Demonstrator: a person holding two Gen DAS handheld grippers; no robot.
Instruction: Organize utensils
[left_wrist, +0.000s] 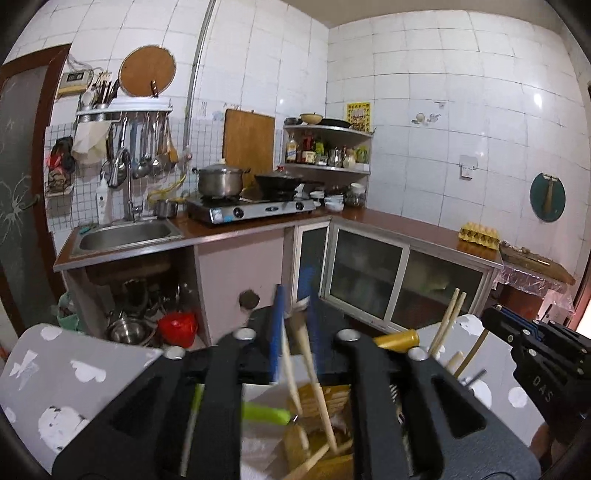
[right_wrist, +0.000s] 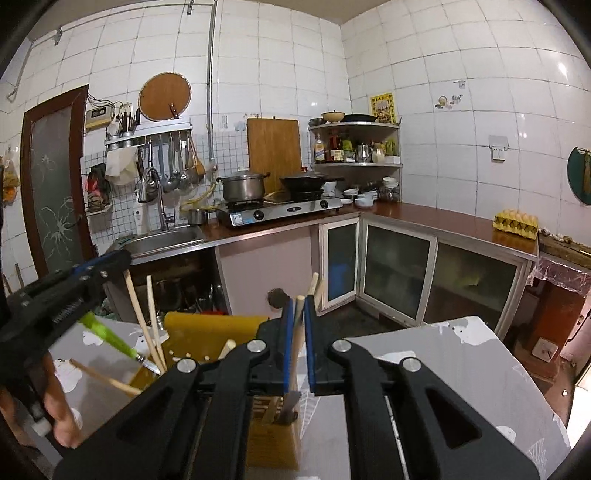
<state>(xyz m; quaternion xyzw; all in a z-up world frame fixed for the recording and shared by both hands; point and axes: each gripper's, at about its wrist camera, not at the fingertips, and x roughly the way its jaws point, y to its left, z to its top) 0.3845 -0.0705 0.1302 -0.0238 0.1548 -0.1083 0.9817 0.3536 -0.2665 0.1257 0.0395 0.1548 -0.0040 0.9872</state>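
At lower centre of the right wrist view, the right gripper (right_wrist: 298, 350) clenches a wooden utensil (right_wrist: 300, 328), its long axis upright, lower end in the yellow holder (right_wrist: 214, 328). The left gripper (left_wrist: 293, 332) stands released around leaning chopsticks (left_wrist: 314, 373).

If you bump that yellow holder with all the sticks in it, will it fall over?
Probably it could tip. The yellow holder looks like thin, light plastic, and the chopsticks lean out well above its rim, so the weight sits high. It stands on a smooth table, so a gentle nudge might just slide it.
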